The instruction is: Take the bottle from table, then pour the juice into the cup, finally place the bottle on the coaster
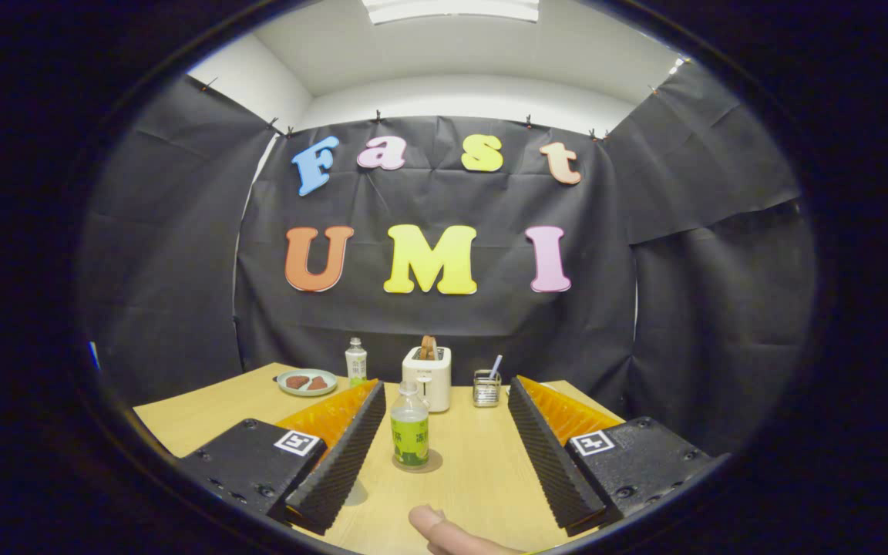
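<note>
Bottle [410,426] green label unreadable | upright on coaster [435,464] | gripper [444,401] fingers apart

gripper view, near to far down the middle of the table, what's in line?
Fingertip → open tongs, touching nothing → bottle on its coaster, between them → toaster → black cloth wall.
</note>
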